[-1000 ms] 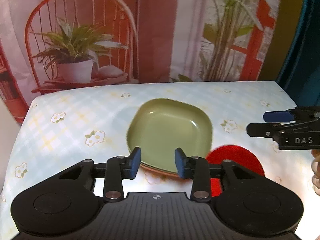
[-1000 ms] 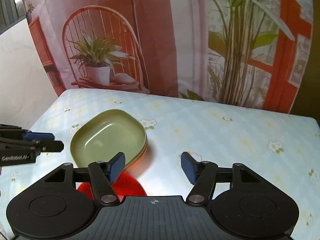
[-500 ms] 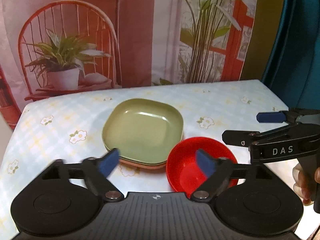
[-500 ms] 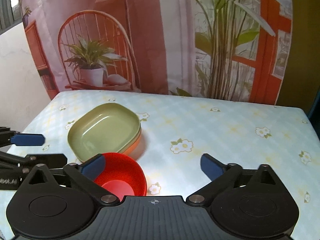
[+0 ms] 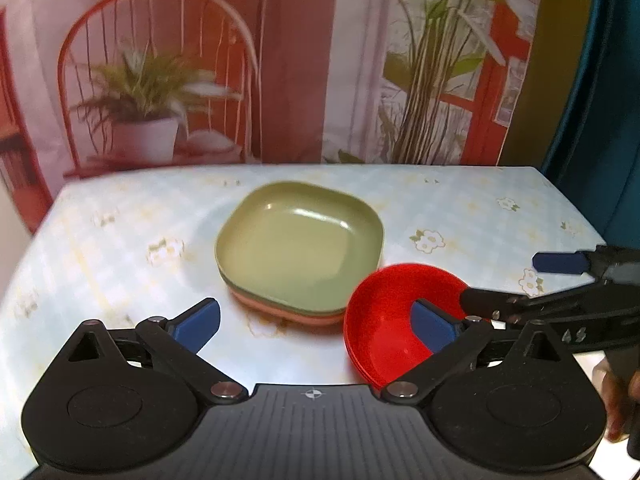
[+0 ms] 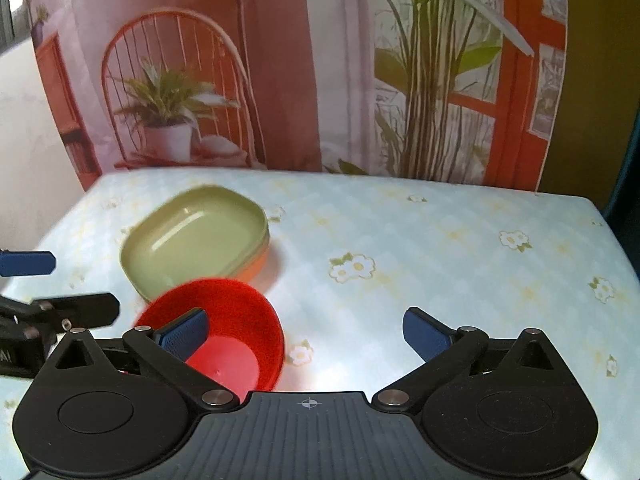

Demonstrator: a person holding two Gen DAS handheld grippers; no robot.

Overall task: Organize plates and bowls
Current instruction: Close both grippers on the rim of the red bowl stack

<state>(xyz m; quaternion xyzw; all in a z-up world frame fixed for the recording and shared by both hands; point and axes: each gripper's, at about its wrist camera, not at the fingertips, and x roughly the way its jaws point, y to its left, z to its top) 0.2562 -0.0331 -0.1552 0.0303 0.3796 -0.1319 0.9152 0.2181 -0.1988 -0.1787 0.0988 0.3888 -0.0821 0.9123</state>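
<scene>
As both hand-held grippers, left (image 5: 316, 322) and right (image 6: 306, 332), hang wide open, red bowl (image 5: 394, 320) beside stacked plates (image 5: 300, 246), flowered counter (image 6: 440, 248).

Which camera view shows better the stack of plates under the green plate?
The left wrist view: the stack of plates sits near the centre, with pink and orange rims visible below the green plate. The right wrist view shows it off to the left, blurred, only an orange edge.

We see bright glare on the tablecloth (image 5: 120, 264) just below the green plate (image 5: 296, 244), our backdrop (image 5: 160, 80) softly blurred, edges bowed by fisheye, corners dark.
</scene>
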